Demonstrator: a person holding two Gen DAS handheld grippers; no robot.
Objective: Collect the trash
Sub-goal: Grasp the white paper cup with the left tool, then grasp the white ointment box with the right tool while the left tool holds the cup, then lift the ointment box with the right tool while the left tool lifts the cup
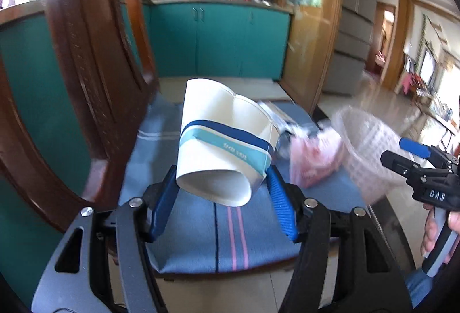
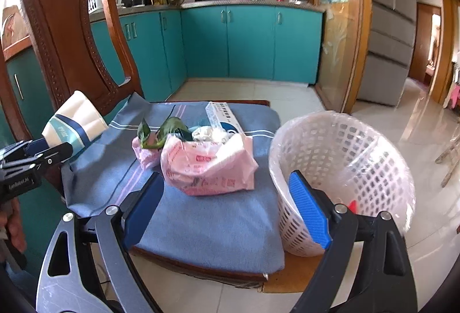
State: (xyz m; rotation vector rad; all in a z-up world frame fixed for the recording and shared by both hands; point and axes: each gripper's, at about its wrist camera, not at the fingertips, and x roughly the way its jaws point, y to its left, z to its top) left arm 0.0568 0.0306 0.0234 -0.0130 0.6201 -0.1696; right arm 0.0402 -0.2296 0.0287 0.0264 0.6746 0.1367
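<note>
Left hand-held gripper [image 1: 221,192] pinches paper cup [image 1: 227,137] above cushion [image 1: 201,232].

The left gripper [image 1: 221,183] is raised at the left of the scene, its blue pads [image 1: 280,203] pressed against the sides of a squashed paper cup [image 1: 224,140] that points away from the wrist. The right gripper [image 2: 230,212] hangs lower at the near right, its blue fingers [image 2: 309,215] spread wide with nothing between them. A bare hand [image 1: 437,229] grips its handle from below.
</note>
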